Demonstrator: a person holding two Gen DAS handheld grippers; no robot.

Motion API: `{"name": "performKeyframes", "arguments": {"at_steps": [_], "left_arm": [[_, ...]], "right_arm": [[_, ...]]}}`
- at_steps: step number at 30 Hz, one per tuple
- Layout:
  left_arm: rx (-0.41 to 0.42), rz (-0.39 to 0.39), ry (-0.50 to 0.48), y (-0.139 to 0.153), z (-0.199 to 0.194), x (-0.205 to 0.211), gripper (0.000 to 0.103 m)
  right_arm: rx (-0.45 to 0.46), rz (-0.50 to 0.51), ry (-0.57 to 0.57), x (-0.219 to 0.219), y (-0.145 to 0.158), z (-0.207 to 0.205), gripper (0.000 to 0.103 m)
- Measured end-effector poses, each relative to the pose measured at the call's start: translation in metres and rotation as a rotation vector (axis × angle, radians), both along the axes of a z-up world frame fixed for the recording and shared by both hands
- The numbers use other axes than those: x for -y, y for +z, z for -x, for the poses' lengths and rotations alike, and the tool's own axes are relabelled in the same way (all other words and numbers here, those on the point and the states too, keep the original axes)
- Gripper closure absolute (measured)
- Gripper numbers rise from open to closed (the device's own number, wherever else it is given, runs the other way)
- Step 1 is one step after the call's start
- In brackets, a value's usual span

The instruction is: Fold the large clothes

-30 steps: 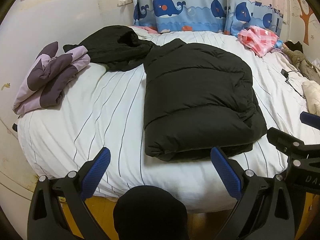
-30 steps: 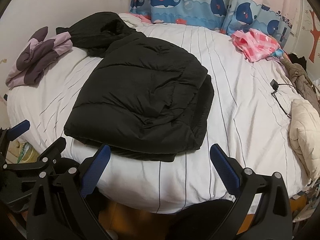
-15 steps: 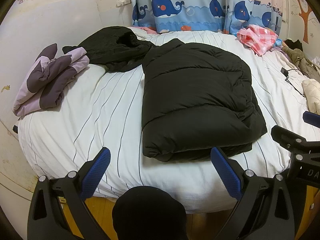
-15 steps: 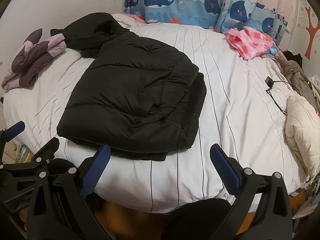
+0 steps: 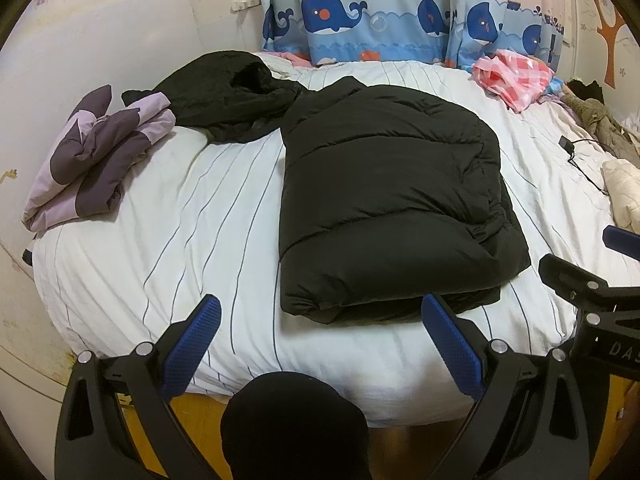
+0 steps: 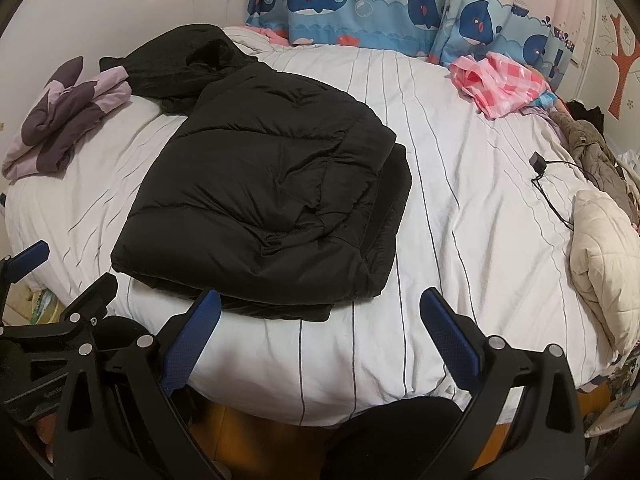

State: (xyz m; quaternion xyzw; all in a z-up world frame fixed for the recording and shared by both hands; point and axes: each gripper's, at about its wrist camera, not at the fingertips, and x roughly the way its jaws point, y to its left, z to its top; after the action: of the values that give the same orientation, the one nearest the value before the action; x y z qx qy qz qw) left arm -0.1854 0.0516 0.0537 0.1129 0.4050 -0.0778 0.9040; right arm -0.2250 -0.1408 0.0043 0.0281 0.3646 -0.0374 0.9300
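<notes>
- A black puffer jacket (image 5: 392, 200) is seen folded into a thick rectangular bundle, lying on the white striped bed cover (image 5: 192, 232) toward the near edge of the bed.
- The left gripper (image 5: 320, 344) is held off the near edge of the bed, its blue-padded fingers (image 5: 192, 344) spread wide with nothing between them; the jacket's near edge is seen just beyond the right-hand pad.
- The right gripper (image 6: 320, 336) is likewise spread wide and empty — its left pad is seen in front of the jacket's near hem, though contact cannot be judged.
- Behind the jacket, a second black garment (image 5: 232, 96) is heaped at the far left, with a purple and lilac folded item (image 5: 96, 156) beside it near the wall.
- A whale-print curtain (image 5: 380, 20) is recorded along the far side in both views, with a pink checked cloth (image 5: 516, 76) lying below it.
- Shown better in the right wrist view: a cream quilted garment (image 6: 600, 248) at the bed's right edge, a black charger with its cable (image 6: 538, 162) on the cover, and a brownish garment (image 6: 592, 148) behind it. In the left wrist view these are squeezed to the margin.
- Shown only in the left wrist view: the jacket's left folded side as one straight edge. The stacked layers on its right side are visible only in the right wrist view.
- Each view catches part of the other gripper at its margin.
</notes>
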Motion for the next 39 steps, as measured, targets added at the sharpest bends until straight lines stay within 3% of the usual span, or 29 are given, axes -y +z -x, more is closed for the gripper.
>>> {"name": "performKeyframes", "arguments": {"at_steps": [20, 39], "left_arm": [[-0.026, 0.033, -0.002, -0.001, -0.007, -0.001, 0.007], [-0.006, 0.009, -0.002, -0.003, -0.011, -0.001, 0.007]], "right_arm": [[0.001, 0.002, 0.000, 0.000, -0.001, -0.001, 0.007], [0.003, 0.004, 0.011, 0.002, 0.000, -0.012, 0.007]]}}
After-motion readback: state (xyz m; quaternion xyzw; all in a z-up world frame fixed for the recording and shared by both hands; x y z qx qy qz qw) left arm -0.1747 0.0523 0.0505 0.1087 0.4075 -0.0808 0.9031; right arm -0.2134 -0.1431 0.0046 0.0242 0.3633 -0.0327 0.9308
